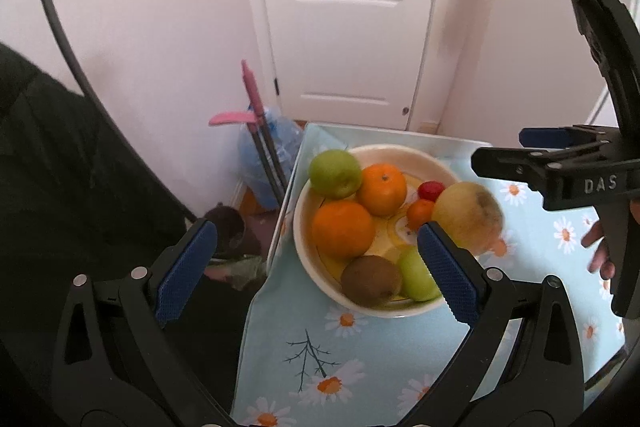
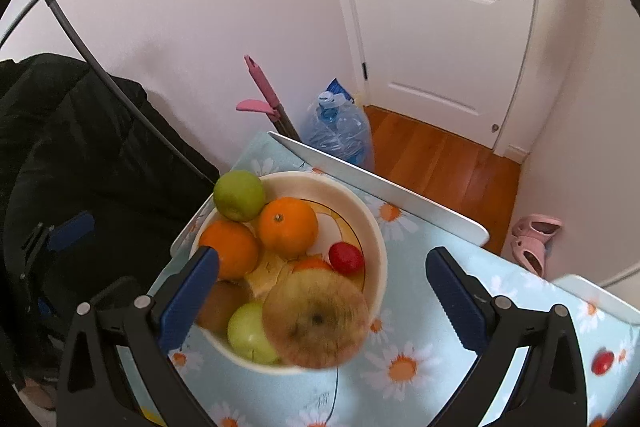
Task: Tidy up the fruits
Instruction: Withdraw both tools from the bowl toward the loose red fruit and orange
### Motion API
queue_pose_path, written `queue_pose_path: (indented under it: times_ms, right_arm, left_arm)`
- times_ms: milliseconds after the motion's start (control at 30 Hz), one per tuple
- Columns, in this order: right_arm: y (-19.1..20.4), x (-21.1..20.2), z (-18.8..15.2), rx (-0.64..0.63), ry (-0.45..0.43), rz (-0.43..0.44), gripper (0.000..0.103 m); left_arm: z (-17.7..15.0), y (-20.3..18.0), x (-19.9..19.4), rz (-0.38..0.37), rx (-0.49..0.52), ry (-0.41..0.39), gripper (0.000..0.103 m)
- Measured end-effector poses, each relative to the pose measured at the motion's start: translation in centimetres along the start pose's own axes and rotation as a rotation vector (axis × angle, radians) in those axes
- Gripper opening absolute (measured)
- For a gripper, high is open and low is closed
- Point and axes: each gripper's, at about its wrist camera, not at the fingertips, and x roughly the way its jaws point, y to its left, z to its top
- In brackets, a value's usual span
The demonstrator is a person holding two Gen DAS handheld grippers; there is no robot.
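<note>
Fruits fill the cream round bowl (image 2: 376,247) on the daisy-print tablecloth (image 2: 404,367): oranges, green apples, a kiwi, and a blurred yellow-brown pear (image 2: 316,319) at its near right rim. My right gripper (image 2: 322,299) and left gripper (image 1: 316,267) both stand apart, empty. One small red fruit (image 2: 602,362) lies far right on the cloth, so I judge the job nearly finished.

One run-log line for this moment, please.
right hand-held gripper: open, empty | brownish apple: blurred over bowl rim | left hand-held gripper: open, empty
</note>
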Motion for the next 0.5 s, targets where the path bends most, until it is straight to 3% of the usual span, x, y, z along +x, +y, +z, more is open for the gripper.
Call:
queue_pose_path:
  times_ms: [267,500]
  right_arm:
    - [-0.8,-7.2,-2.8,0.075,-0.086,-0.125,0.103]
    - [-4.3,-13.3,-7.2,0.236,-0.126,-0.277,0.103]
  left_arm:
    - [1.1,-3.0,-2.7,-0.100,0.101,-0.058,0.103]
    - [2.3,-8.6,-3.2,-0.256,0.241,-0.086,0.103]
